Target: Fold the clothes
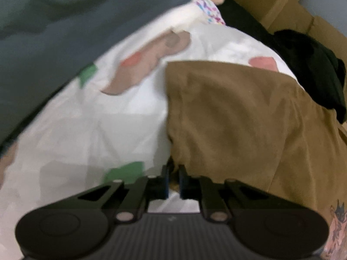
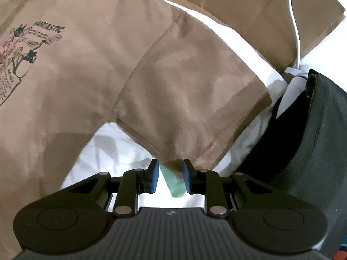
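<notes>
A brown T-shirt [image 2: 82, 69] lies spread on a white sheet [image 2: 112, 149] with green and pink patches; it shows its front, with a small print and the word "FANTASTIC" on the chest, and the collar points to the far edge of the sheet. One short sleeve [image 2: 190, 99] reaches out flat to the side, its hem near a black cushion-like object [image 2: 318, 143] at the sheet's edge; I cannot tell if they touch.

In the right wrist view, the right gripper [image 2: 170, 178] is low over the sheet, just below the lower corner of this sleeve; its blue-padded fingers [image 2: 154, 178] stand apart, with the sleeve corner and a green patch between them, and they clamp nothing.

In the left wrist view, which is blurred, the left gripper [image 1: 173, 183] is at the lower edge of the brown fabric [image 1: 238, 119]; its fingers are close together with a narrow gap, and the cloth hangs right above them; whether they pinch it I cannot tell. Brown cardboard [image 2: 260, 10] lies beyond the far edge of the sheet, and a dark garment [image 1: 308, 69] lies beside the shirt.
</notes>
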A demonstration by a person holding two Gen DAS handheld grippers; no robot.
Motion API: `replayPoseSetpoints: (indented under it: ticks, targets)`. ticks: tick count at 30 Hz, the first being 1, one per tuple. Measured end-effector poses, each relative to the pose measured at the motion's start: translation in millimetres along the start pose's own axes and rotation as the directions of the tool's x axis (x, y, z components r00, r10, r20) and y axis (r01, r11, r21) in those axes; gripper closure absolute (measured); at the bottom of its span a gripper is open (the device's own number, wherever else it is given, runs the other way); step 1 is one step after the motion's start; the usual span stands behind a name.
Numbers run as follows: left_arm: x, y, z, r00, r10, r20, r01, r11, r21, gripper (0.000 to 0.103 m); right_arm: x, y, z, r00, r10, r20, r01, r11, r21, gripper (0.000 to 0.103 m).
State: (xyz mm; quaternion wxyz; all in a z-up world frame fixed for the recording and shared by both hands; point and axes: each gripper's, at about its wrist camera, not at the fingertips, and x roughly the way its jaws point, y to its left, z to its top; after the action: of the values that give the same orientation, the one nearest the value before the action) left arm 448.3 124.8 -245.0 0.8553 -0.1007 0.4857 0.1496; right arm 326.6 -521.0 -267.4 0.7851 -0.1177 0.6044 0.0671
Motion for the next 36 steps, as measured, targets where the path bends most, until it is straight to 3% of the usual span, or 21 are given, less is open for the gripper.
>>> replayPoseSetpoints:
  ticks: [4, 6, 12, 19, 24, 28, 32, 36]
  targets:
    - [1, 13, -1, 0.998, 0.007, -0.058, -0.01, 0.999, -0.05, 0.081, -6, 1, 1, 1.0, 0.002, 0.016, -0.002, 1.0, 0.002, 0.076]
    - [1, 17, -2, 0.997, 0.032, -0.069, -0.037, 0.997, -0.073, 0.065, -8, 1, 1, 1.0, 0.005, 0.019, -0.005, 1.0, -0.002, 0.076]
    - [-5, 23, 11, 0.994, 0.108, -0.029, -0.109, 0.993, -0.044, 0.066, -9, -1, -1, 1.0, 0.001, 0.019, -0.001, 1.0, 0.0, 0.076]
    - [-9, 23, 40, 0.994, 0.104, 0.026, -0.103, 0.994, -0.042, 0.058, -4, -10, 0, 0.999, -0.029, 0.017, 0.028, 0.999, 0.023, 0.076]
    - [-6, 3, 54, 0.997, 0.044, 0.064, -0.041, 0.998, -0.045, 0.057, -9, -12, 8, 0.997, -0.023, 0.073, 0.02, 0.999, 0.043, 0.076]
    - [-1, -32, 52, 0.997, -0.03, 0.066, 0.029, 1.0, 0.008, 0.057, -11, -12, 18, 0.992, -0.001, 0.129, -0.009, 0.997, 0.076, 0.076]
    - [7, -59, 41, 0.994, -0.099, 0.044, 0.096, 0.993, 0.065, 0.056, -3, -8, 22, 0.99, -0.008, 0.138, 0.0, 0.998, 0.059, 0.076]
    - [24, -73, 30, 0.996, -0.091, -0.008, 0.091, 0.989, 0.118, 0.056, 18, -4, 16, 0.996, -0.013, 0.085, 0.009, 0.999, 0.045, 0.076]
